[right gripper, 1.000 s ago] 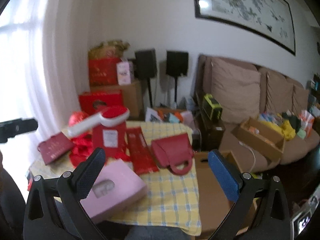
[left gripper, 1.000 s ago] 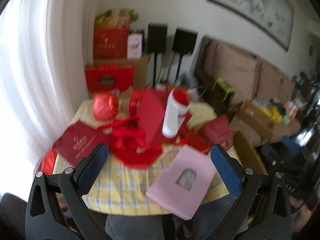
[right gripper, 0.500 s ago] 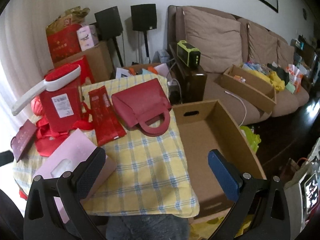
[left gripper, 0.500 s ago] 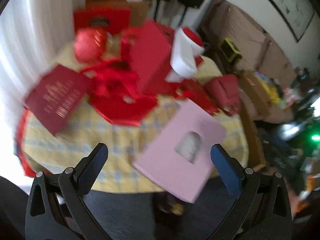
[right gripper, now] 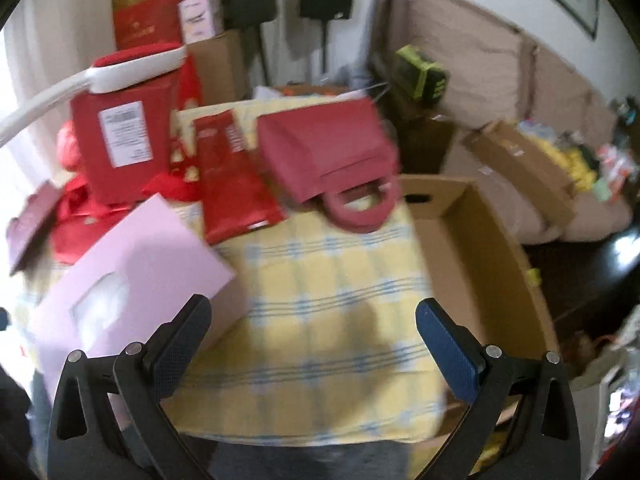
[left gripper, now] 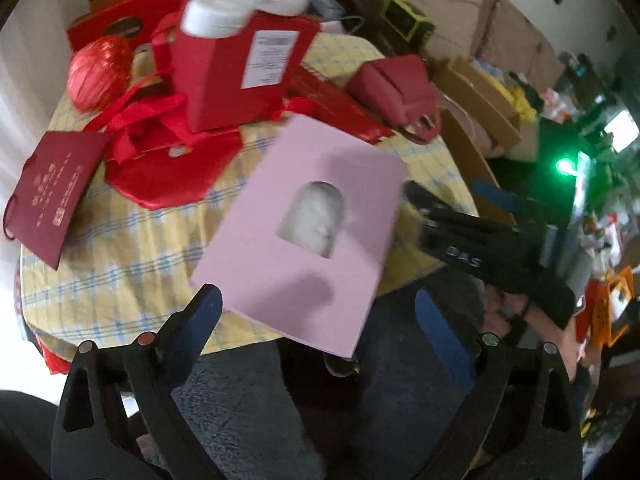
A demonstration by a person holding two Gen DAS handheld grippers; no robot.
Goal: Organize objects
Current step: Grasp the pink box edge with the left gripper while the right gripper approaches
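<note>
Overhang is your risk: the pink box juts past the table edge just ahead of your left gripper; both grippers gape empty, so a nudge probably tips it off.

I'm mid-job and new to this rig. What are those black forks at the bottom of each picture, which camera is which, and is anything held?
Each fork is a hand-held two-finger gripper; a person carries one in each hand, with a fisheye camera looking along the fingers. One picture is from the left gripper, the other from the right gripper. Both stand open and hold nothing. On the yellow checked tablecloth lie a pink box, a red handbag, a tall red box with a white-handled brush on top, and a dark red bag. An open cardboard box stands beside the table.
</note>
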